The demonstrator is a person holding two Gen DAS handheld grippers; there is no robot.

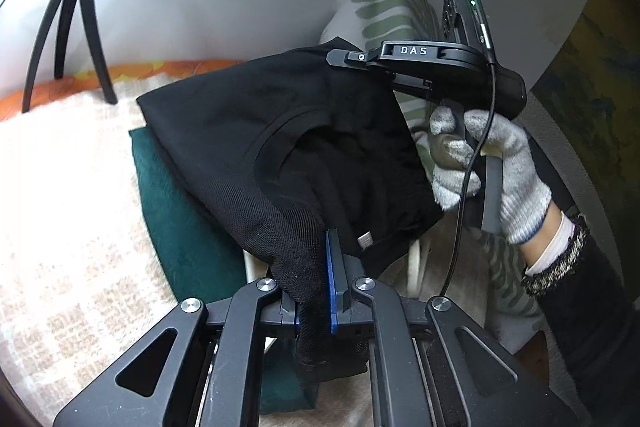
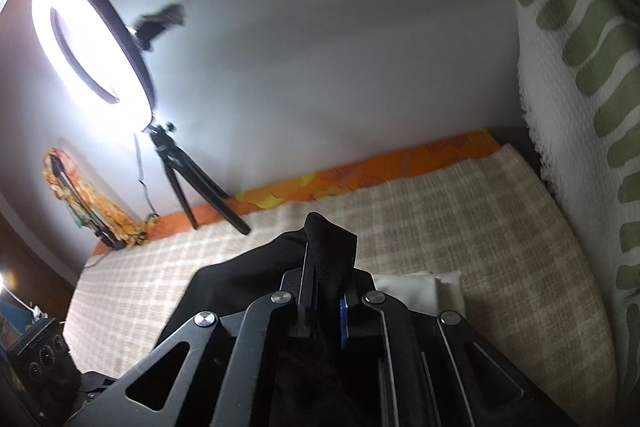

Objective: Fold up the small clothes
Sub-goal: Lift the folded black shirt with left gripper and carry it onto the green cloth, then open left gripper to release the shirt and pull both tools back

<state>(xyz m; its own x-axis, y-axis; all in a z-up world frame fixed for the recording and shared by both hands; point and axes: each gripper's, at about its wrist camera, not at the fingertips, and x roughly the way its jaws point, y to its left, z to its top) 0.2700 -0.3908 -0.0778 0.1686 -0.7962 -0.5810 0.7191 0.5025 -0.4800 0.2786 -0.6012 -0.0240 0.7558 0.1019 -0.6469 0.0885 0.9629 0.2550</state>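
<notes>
A black mesh garment hangs stretched between both grippers above the bed. My left gripper is shut on its near corner, with cloth bunched between the fingers. My right gripper, held by a gloved hand, is shut on the far corner. In the right wrist view the right gripper pinches a peak of the black garment, which drapes down over the tool. A folded dark green cloth lies on the bed beneath the garment.
The bed has a beige checked blanket with an orange edge. A white and green patterned pillow stands at the right. A ring light on a small black tripod stands by the wall. A folded white cloth lies near the right gripper.
</notes>
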